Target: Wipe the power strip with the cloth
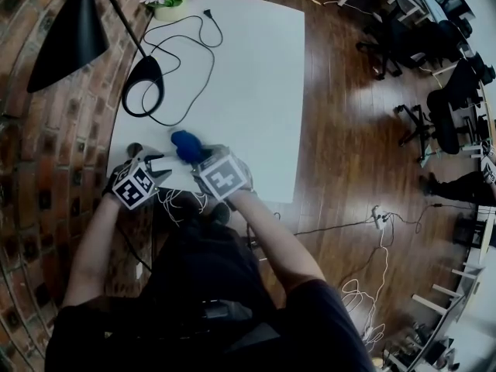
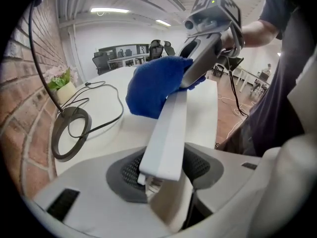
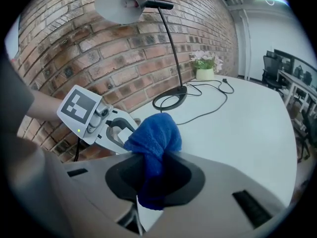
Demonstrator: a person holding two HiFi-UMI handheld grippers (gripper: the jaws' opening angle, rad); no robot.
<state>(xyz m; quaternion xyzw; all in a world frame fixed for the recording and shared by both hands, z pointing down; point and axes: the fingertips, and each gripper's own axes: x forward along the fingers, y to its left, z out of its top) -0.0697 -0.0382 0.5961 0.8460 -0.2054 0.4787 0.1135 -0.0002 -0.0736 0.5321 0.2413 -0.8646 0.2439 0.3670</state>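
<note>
Blue cloth (image 3: 154,135) sits pinched in your right hand-held gripper (image 3: 151,180), its bunched end pressed on the far end of the white power strip (image 2: 169,128). Your left hand-held gripper (image 2: 166,175) clamps the strip above the near edge of the desk (image 1: 248,91).

clamped power strip (image 2: 168,128), blue cloth (image 2: 151,86) on it

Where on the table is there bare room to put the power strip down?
Bare: the right half of the table, from the lamp cord to its right edge. Crowded: lamp base and cord at left, cloth and power strip at the near edge.
</note>
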